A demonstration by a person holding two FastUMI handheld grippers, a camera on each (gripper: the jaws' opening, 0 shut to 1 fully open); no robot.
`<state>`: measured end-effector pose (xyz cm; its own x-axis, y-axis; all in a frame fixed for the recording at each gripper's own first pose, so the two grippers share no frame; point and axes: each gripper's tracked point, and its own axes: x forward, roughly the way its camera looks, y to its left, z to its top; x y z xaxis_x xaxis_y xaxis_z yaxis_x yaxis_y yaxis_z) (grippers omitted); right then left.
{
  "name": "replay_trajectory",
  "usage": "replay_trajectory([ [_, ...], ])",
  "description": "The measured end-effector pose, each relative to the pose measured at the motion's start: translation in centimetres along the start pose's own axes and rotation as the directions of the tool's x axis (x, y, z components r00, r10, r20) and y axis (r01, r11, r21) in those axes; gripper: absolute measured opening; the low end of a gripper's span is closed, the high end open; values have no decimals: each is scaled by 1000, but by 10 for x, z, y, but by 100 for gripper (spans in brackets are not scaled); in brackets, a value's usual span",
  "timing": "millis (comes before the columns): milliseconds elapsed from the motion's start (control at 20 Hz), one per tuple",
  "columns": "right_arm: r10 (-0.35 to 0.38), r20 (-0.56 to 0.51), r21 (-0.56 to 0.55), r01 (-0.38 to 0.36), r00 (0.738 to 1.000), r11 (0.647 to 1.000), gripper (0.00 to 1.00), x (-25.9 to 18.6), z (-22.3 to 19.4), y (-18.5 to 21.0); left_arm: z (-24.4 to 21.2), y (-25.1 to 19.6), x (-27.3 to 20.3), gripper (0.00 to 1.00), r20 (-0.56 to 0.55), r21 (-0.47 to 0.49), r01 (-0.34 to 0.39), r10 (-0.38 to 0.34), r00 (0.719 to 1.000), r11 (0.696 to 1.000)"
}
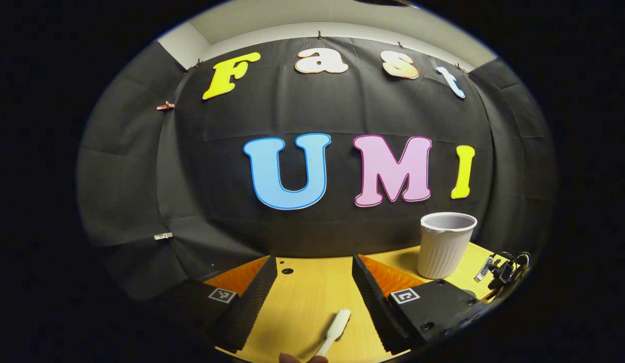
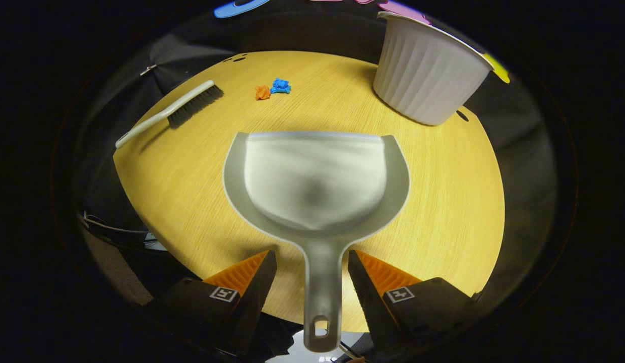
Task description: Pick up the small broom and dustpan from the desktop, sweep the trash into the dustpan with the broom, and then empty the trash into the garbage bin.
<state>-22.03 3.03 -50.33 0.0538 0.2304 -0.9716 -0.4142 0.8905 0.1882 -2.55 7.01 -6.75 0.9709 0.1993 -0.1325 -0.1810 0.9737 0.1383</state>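
A grey dustpan (image 2: 315,176) lies flat on the round wooden table (image 2: 443,201), mouth facing away. Its handle (image 2: 320,297) runs back between the fingers of my right gripper (image 2: 311,262), which stands open with a gap on each side of the handle. Past the pan lie an orange scrap (image 2: 262,92) and a blue scrap (image 2: 280,85). The small broom (image 2: 176,108), white handle and dark bristles, rests at the far left. In the left gripper view the tip of the broom handle (image 1: 337,325) lies low between the fingers of my open left gripper (image 1: 315,272).
The white ribbed garbage bin (image 2: 428,70) stands on the table's far right; the left gripper view has this bin (image 1: 445,244) ahead to the right. Clips and cables (image 1: 504,269) hang by the table edge beyond it. The table edge (image 1: 302,259) meets the black wall close ahead.
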Motion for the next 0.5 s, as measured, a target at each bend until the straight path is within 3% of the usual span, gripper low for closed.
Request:
replay_trajectory([
  [350,19,-16,58,-18,1000,998,84,18,16,-9,-6,-4,2,95,-22,-2,-14,14,1000,1000],
  [400,20,-22,57,-18,1000,998,81,17,16,-10,-6,-5,4,95,-25,0,-14,14,1000,1000],
  [500,22,-36,51,-20,999,999,58,20,18,-11,-8,-9,4,95,-30,-3,-15,15,999,1000],
])
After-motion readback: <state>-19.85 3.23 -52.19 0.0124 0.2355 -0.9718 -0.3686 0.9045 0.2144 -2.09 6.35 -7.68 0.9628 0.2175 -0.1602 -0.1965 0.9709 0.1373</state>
